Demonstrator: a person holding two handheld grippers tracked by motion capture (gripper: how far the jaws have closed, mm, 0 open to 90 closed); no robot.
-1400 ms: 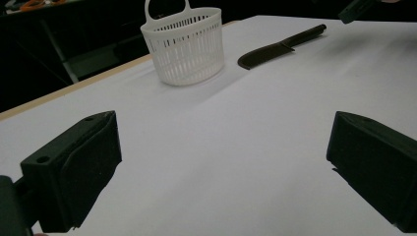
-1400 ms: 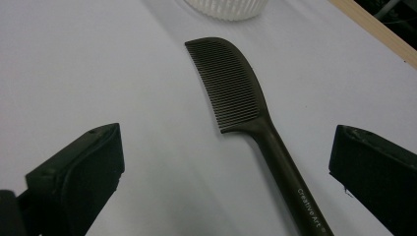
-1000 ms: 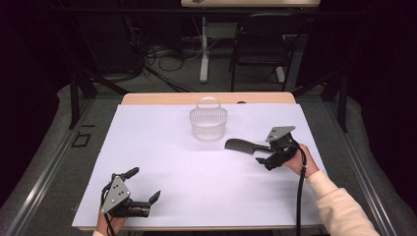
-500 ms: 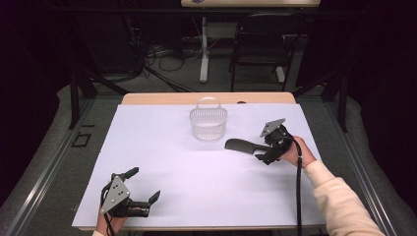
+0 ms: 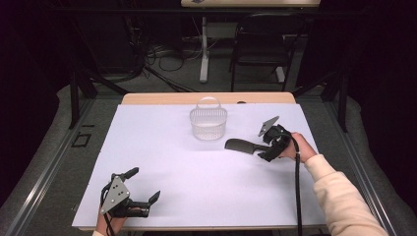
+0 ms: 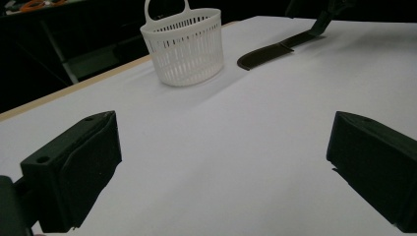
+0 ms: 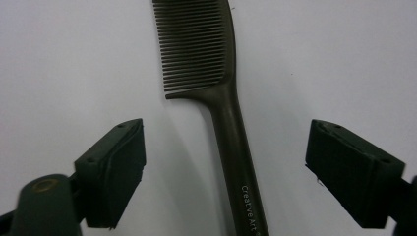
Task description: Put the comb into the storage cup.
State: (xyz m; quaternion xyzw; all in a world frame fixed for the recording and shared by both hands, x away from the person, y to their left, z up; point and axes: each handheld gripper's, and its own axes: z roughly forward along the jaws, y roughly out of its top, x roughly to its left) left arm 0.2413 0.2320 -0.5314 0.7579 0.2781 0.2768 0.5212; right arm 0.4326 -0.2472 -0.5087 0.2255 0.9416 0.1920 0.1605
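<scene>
A dark comb (image 5: 240, 145) lies flat on the white table (image 5: 196, 196), right of the middle, teeth end toward the basket. My right gripper (image 5: 264, 149) stands over its handle. In the right gripper view the comb's handle (image 7: 231, 128) runs up between the two jaws, and the pads stay clear of it on both sides. These jaws have just been closing and my right gripper (image 7: 228, 152) is still open. My left gripper (image 5: 144, 184) rests at the near left of the table, open, with nothing between its jaws (image 6: 221, 162).
A white slotted basket (image 5: 208, 123) with a handle stands upright at the table's far middle, just left of the comb (image 6: 268, 54); it also shows as the basket (image 6: 183, 46) in the left gripper view. A wooden edge (image 5: 206, 98) runs behind it. Chairs and cables stand beyond.
My right hand has slid a little toward the comb and its gripper now sits over the handle. The comb, the basket and my left gripper have not moved.
</scene>
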